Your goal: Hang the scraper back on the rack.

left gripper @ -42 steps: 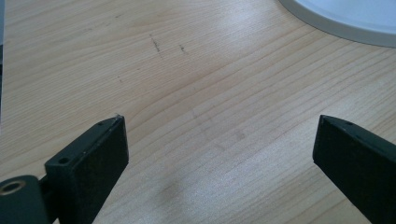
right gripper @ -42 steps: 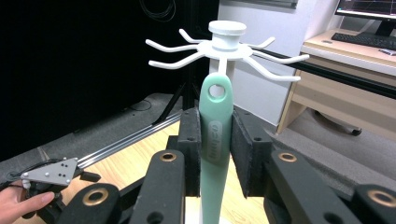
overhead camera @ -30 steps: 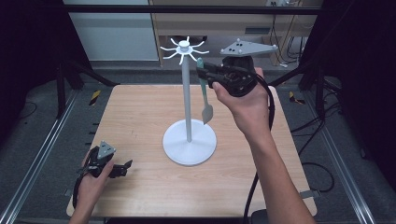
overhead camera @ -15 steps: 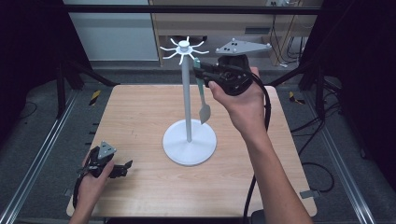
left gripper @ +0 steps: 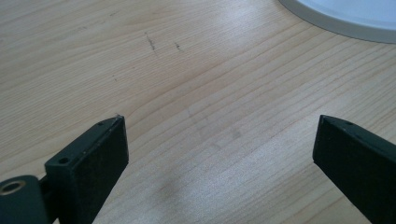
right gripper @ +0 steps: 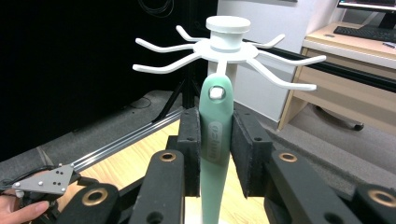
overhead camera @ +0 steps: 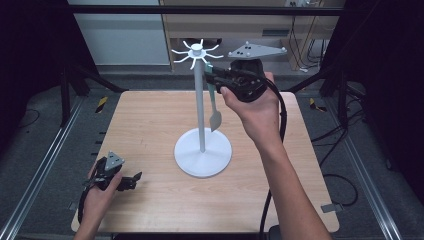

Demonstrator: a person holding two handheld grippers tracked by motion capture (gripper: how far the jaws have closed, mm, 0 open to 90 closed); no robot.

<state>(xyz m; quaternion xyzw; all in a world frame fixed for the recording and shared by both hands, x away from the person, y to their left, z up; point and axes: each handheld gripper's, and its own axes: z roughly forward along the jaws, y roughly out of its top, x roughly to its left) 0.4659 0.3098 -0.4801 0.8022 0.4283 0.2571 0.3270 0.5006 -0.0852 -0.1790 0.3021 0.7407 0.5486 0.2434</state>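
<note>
A white utensil stand (overhead camera: 201, 115) with several hook arms at its top (right gripper: 227, 43) rises from a round base (overhead camera: 202, 152) at mid-table. My right gripper (overhead camera: 217, 76) is shut on the pale green handle of a utensil (right gripper: 215, 135), held just right of the pole below the hooks. The handle's hole sits at the tip of one hook arm. The utensil's grey blade (overhead camera: 215, 119) hangs down beside the pole. My left gripper (overhead camera: 131, 180) rests low on the table at the front left, open, with bare wood between its jaws (left gripper: 219, 154).
The wooden table (overhead camera: 150, 125) is bordered by metal rails (overhead camera: 45, 165) on both sides. A cable (overhead camera: 280, 130) trails from the right gripper along the forearm. A desk (right gripper: 355, 51) and dark curtains stand behind the table.
My right gripper has carried the green utensil upward and closer to the top of the stand, bringing its handle hole to a hook arm. The left gripper has stayed put.
</note>
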